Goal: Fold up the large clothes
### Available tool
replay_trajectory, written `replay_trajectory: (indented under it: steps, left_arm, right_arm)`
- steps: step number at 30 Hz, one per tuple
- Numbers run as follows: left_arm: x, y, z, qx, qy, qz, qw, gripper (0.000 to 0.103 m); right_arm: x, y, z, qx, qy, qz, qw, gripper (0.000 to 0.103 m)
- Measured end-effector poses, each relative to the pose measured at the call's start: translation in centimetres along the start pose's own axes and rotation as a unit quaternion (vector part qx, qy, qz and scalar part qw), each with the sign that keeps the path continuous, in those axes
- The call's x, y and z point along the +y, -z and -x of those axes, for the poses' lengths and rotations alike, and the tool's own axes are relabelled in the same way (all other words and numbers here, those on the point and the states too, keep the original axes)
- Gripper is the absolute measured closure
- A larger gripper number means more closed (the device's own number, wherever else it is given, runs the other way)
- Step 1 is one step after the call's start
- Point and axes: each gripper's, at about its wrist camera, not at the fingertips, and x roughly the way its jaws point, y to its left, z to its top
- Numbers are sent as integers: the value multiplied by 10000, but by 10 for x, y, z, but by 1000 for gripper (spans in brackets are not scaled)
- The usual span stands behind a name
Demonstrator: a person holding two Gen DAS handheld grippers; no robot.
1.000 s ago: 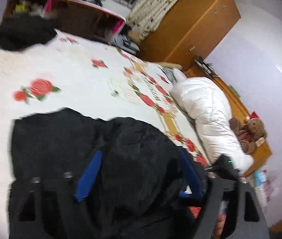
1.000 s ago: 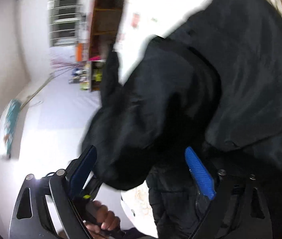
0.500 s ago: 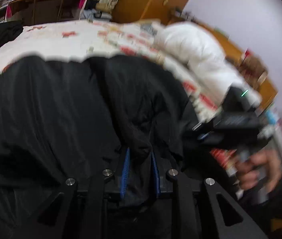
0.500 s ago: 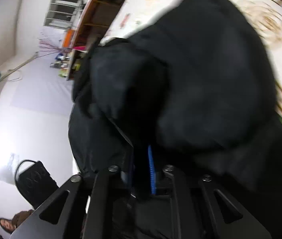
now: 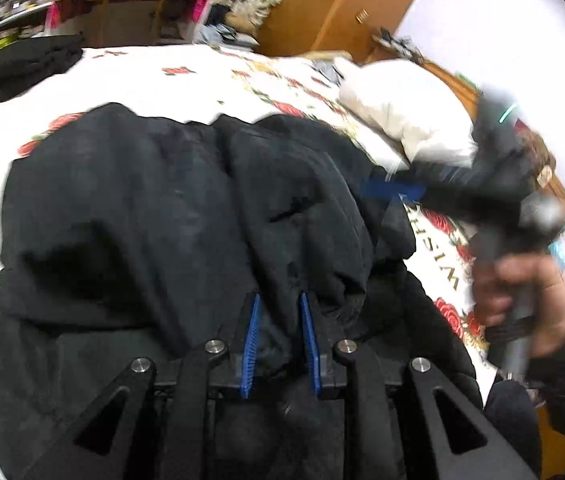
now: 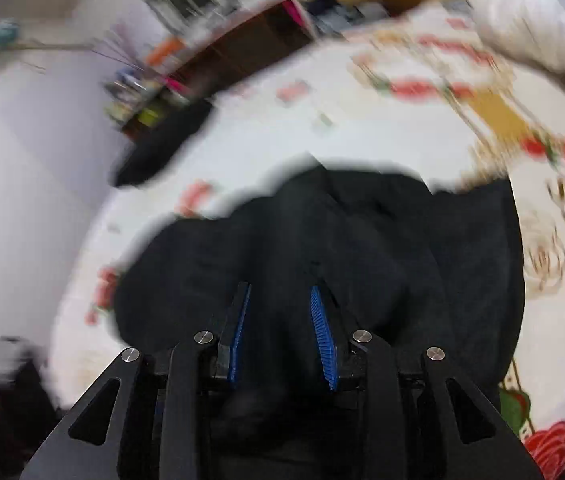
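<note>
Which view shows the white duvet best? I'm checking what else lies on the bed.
The left wrist view: the white duvet is sharp, bunched on the bed's far side. The right wrist view catches only a blurred part of it at the top right corner.

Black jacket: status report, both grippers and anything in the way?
Left gripper shut on a bunch of the black jacket. Right gripper has just been easing open, cloth between its pads. Jacket lies on the floral bedspread. Nothing in the way.
</note>
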Motion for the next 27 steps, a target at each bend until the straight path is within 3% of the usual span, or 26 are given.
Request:
replay_trajectory:
  steps: [2,6,9,14,15,17,20,24,27]
  left_arm:
    - [15,-3,14,-192,-110,200,9996,81]
    - [35,-36,37,-857,-424,597,9936,81]
    - [45,-64,28,-1115,-871,544,9884,81]
    - [87,-69,-12,-810,-1490,648,9834,81]
    - [92,-61,-18,-762,-1561,634,9827,81]
    - [101,-50,-27,-699,-1706,656,9807,81]
    - [114,-32,-36,-760,-1707,751,9795,86]
    - [121,-16,-49,-916,-1733,718,9780,88]
    - [121,-17,-47,-924,-1684,807,9781,88]
  right_arm:
    - [-5,7,-18,119,120,37,9999,78]
    - [0,24,-12,103,194,219,9995,78]
    - [7,16,-4,37,223,92,9997,78]
    - [43,-13,30,-842,212,719,9936,77]
    - [43,-16,24,-856,275,832,9925,77]
    - [31,-22,-7,-485,592,741,9943,77]
    - [-10,-7,-42,-204,833,334,9958,102]
    - [-12,14,-50,-418,935,717,9922,103]
    - [-18,10,-54,-387,827,569,9942,103]
